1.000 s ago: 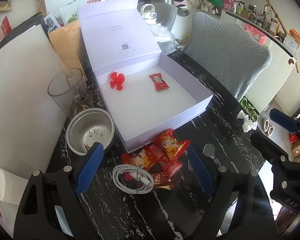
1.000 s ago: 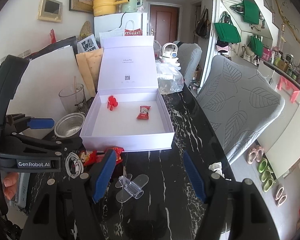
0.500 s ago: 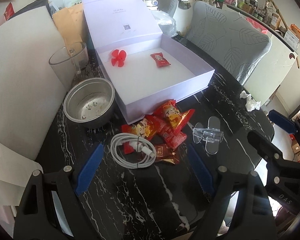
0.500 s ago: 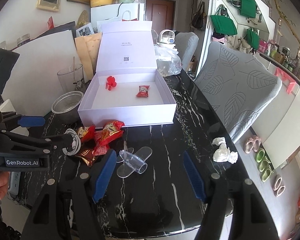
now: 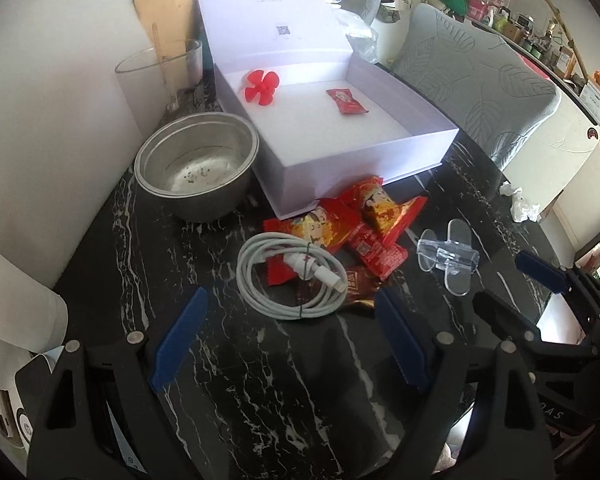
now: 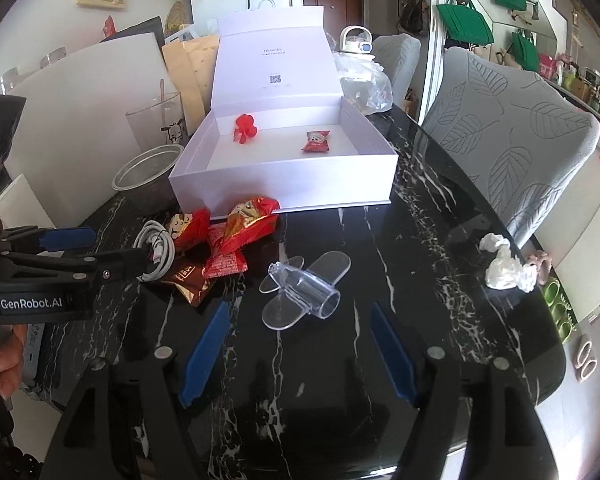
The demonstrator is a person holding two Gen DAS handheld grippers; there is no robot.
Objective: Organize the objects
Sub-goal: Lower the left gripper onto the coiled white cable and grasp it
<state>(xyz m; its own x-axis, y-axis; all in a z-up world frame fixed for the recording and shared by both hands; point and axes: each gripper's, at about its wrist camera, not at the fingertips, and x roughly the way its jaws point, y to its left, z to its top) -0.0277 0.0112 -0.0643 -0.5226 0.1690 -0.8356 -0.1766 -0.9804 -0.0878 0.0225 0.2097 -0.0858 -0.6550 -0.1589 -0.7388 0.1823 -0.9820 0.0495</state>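
The left gripper (image 5: 290, 330) hangs spread wide and empty above the black marble table (image 5: 260, 380), just short of a coiled white charging cable (image 5: 288, 276). The right gripper (image 6: 300, 350) is likewise parted, holding nothing, near a clear plastic piece (image 6: 304, 290). Red snack packets (image 6: 236, 232) lie heaped against the front wall of the open white box (image 6: 284, 184), which holds 1 red packet (image 6: 316, 141) and a red propeller (image 6: 245, 128).
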